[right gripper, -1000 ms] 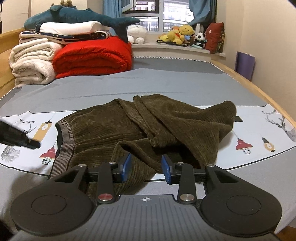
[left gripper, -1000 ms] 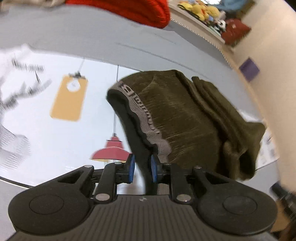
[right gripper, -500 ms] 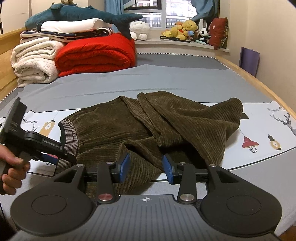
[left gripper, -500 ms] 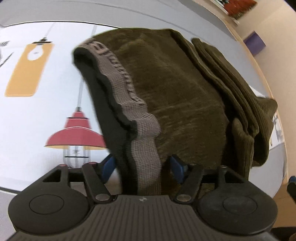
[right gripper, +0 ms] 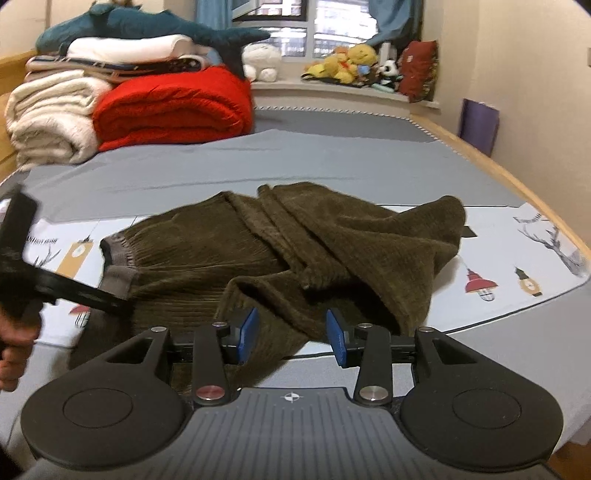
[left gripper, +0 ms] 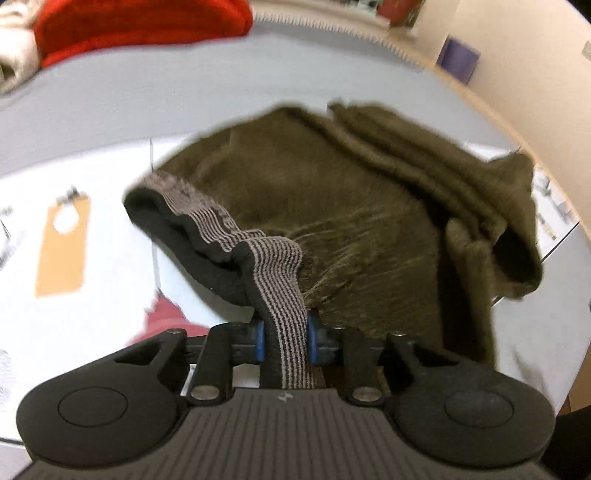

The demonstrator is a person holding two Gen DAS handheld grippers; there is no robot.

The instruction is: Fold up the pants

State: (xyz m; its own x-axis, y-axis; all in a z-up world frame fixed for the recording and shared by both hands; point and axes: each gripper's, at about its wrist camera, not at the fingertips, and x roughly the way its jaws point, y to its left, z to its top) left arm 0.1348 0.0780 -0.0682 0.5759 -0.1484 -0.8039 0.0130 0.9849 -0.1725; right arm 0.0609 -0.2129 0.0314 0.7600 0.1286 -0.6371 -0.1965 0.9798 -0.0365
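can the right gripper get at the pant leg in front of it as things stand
Probably yes. The right gripper is open, and the bunched pant leg lies right ahead of its jaws with nothing between. The left gripper is off at the waistband, well clear.

The right gripper [right gripper: 291, 338] has its jaws wide apart. Brown pants [right gripper: 280, 251] lie bunched just past them. The left gripper [right gripper: 118, 295] bites the waistband, off to its left.

Motion blur smears the pants [left gripper: 332, 206] and red blanket [left gripper: 140, 26].
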